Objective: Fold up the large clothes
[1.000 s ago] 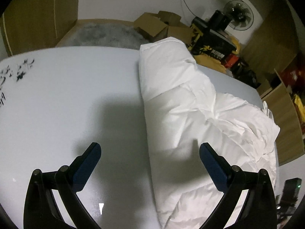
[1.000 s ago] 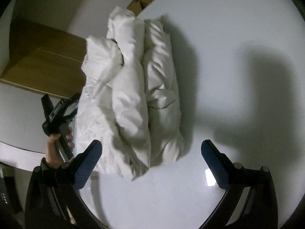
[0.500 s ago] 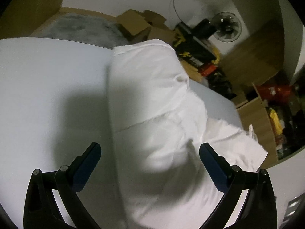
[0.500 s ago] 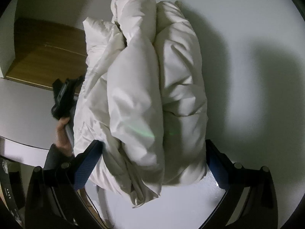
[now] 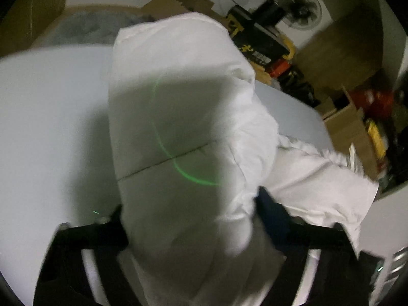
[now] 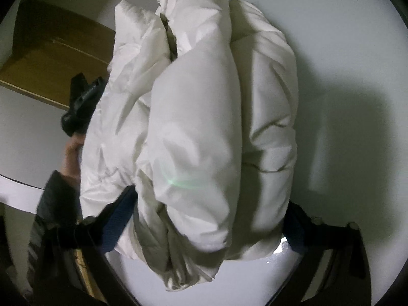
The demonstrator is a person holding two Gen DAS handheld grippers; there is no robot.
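A puffy white jacket lies folded into a thick roll on the white table. My left gripper straddles the roll's near end, its jaws closing, and the fingers dig into the fabric on both sides. From the opposite end, my right gripper is also closing around the jacket, with a blue pad pressed against its side. In the right wrist view a hand holds the left gripper, partly hidden behind the jacket.
Beyond the table's far edge are cardboard boxes, a black and yellow case, a fan and cluttered open boxes. A wooden cabinet stands past the table in the right wrist view. Bare tabletop lies beside the jacket.
Both grippers have moved in over the ends of the jacket roll, and their jaws have narrowed onto it. The jacket now fills both views.
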